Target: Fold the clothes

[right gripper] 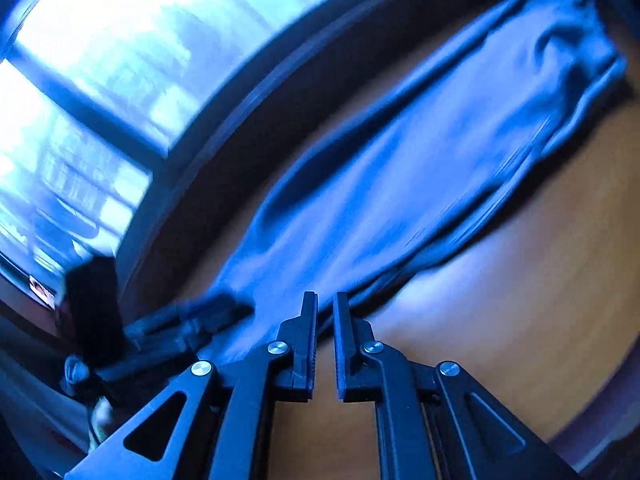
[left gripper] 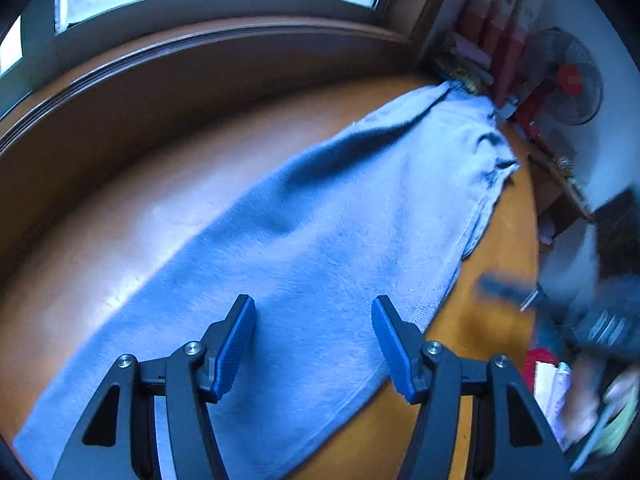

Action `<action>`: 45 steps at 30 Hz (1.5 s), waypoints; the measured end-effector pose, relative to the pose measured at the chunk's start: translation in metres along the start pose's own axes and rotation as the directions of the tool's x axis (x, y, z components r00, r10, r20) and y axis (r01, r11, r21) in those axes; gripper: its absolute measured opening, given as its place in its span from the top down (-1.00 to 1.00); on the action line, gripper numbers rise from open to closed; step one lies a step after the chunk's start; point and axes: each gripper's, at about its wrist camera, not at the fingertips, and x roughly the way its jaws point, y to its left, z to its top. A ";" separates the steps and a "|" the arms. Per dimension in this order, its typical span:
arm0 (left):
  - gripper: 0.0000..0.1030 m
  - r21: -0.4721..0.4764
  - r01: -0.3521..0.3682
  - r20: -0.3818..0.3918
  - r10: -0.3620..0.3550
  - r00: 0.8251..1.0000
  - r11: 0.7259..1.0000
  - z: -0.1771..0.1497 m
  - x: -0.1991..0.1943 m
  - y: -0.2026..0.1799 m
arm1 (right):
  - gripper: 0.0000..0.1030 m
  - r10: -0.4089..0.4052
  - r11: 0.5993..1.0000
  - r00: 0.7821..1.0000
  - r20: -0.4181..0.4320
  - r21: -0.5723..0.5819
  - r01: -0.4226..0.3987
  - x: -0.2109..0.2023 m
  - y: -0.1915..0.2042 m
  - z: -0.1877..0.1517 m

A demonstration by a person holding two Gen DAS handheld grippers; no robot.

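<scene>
A light blue fleece garment [left gripper: 320,220] lies stretched out in a long band across the wooden table [left gripper: 132,220], its bunched end toward the far right corner. My left gripper [left gripper: 313,300] hovers open over the near part of the cloth, with nothing between its blue pads [left gripper: 234,344]. In the right wrist view the same garment [right gripper: 400,168] runs diagonally, blurred by motion. My right gripper [right gripper: 326,296] stands at the cloth's near edge with only a narrow gap between its jaws and nothing in that gap. The left gripper [right gripper: 192,320] shows as a dark blur over the cloth's left end.
A window with a wide wooden sill [left gripper: 200,52] runs along the table's far side. A red-centred fan [left gripper: 568,80] and stacked items stand past the right corner. Blurred clutter [left gripper: 560,380] lies beyond the table's right edge. Bare tabletop [right gripper: 500,300] lies right of the cloth.
</scene>
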 end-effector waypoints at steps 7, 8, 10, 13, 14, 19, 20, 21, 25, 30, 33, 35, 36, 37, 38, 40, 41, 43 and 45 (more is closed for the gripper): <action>-0.14 -0.058 -0.103 0.016 0.104 0.994 0.993 -0.006 0.012 -0.020 | 0.55 0.183 0.900 0.981 0.071 0.390 -0.196 -0.040 -0.146 0.031; -0.14 -0.049 -0.122 0.006 0.123 0.992 0.991 -0.004 0.013 -0.023 | 0.55 0.201 0.873 0.977 0.075 0.439 -0.214 -0.043 -0.163 0.026; -0.15 -0.031 -0.145 -0.009 0.144 0.989 0.989 -0.004 0.016 -0.027 | 0.55 0.206 0.854 0.977 0.052 0.479 -0.205 -0.047 -0.183 0.017; -0.22 -0.052 -0.129 -0.012 0.128 0.992 0.990 -0.001 0.017 -0.027 | 0.63 0.202 0.863 0.979 0.035 0.467 -0.195 -0.026 -0.167 0.027; -0.24 -0.063 -0.117 -0.011 0.117 0.993 0.991 0.000 0.016 -0.025 | 0.63 0.185 0.868 0.982 0.026 0.465 -0.176 -0.032 -0.171 0.024; -0.26 -0.088 -0.079 -0.009 0.078 0.997 0.993 0.004 0.016 -0.021 | 0.56 0.129 0.850 0.991 -0.026 0.519 -0.097 -0.047 -0.185 0.024; -0.27 -0.089 -0.072 -0.008 0.072 0.997 0.993 0.003 0.017 -0.021 | 0.46 0.111 0.853 0.993 -0.030 0.515 -0.079 -0.054 -0.191 0.027; -0.29 -0.088 -0.066 -0.008 0.065 0.998 0.994 0.004 0.017 -0.021 | 0.32 0.093 0.860 0.995 -0.031 0.505 -0.065 -0.056 -0.190 0.029; -0.35 -0.064 -0.042 -0.023 0.040 0.999 0.997 0.003 0.020 -0.022 | 0.03 0.032 0.886 0.999 -0.028 0.463 -0.016 0.006 -0.119 0.058; -0.40 -0.071 -0.016 -0.023 0.015 1.000 0.997 0.001 0.018 -0.018 | 0.04 -0.001 0.902 1.000 -0.021 0.433 0.010 0.014 -0.103 0.054; -0.40 -0.101 0.001 -0.011 -0.002 1.000 0.995 0.000 0.016 -0.013 | 0.08 0.021 0.904 0.999 -0.047 0.428 0.001 0.015 -0.099 0.045; -0.40 -0.118 0.011 -0.005 -0.012 1.000 0.993 0.001 0.016 -0.012 | 0.12 0.023 0.903 0.999 -0.042 0.430 -0.002 0.020 -0.097 0.043; -0.40 -0.119 0.014 -0.004 -0.014 1.000 0.993 0.001 0.017 -0.011 | 0.15 0.023 0.902 0.999 -0.038 0.432 -0.004 0.023 -0.096 0.043; -0.40 -0.116 0.014 -0.003 -0.014 1.000 0.993 0.001 0.017 -0.012 | 0.23 0.023 0.901 0.999 -0.033 0.434 -0.006 0.025 -0.095 0.043; -0.40 -0.113 0.013 -0.003 -0.014 1.000 0.994 0.001 0.017 -0.012 | 0.31 0.026 0.897 0.999 -0.020 0.442 -0.014 0.027 -0.098 0.044; -0.40 -0.107 0.010 -0.002 -0.010 1.000 0.994 0.002 0.017 -0.011 | 0.58 0.027 0.888 1.000 0.002 0.459 -0.025 0.035 -0.098 0.048; -0.40 -0.105 0.009 -0.001 -0.009 1.000 0.994 0.002 0.018 -0.012 | 0.87 0.022 0.886 1.000 0.004 0.463 -0.022 0.044 -0.091 0.051; -0.40 -0.102 0.005 -0.002 -0.006 1.000 0.995 0.002 0.018 -0.012 | 0.93 0.018 0.884 1.000 0.023 0.467 -0.026 0.044 -0.086 0.051; -0.40 -0.096 0.003 -0.005 -0.003 1.000 0.995 0.002 0.018 -0.013 | 0.93 0.003 0.906 0.998 0.068 0.422 -0.031 0.028 -0.075 0.048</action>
